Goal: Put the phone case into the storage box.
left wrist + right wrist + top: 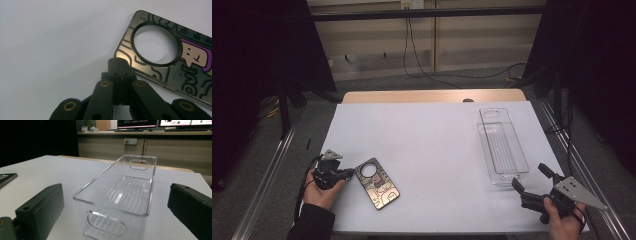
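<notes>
Lying flat near the front left of the white surface [432,150] is the phone case [377,183], a dark printed one with a round ring cutout at one end. Its long axis is running diagonally, ring end toward the left tool [346,174] and the other end pointing toward the person's edge and rightward. The left tool is sitting just beside the ring-end corner; in the left gripper view its jaws are standing fully closed, their tips [119,62] meeting at the case's edge [160,52], with nothing pinched between them as far as can be judged. The left hand [319,192] is far nearer to the case. The right tool [532,182] is resting well apart from the case, at the front right, jaws spread wide and empty, pointing along the clear plastic bin [503,146], whose long axis is running away from the person.

Count: one phone case, one bin, two tools.
</notes>
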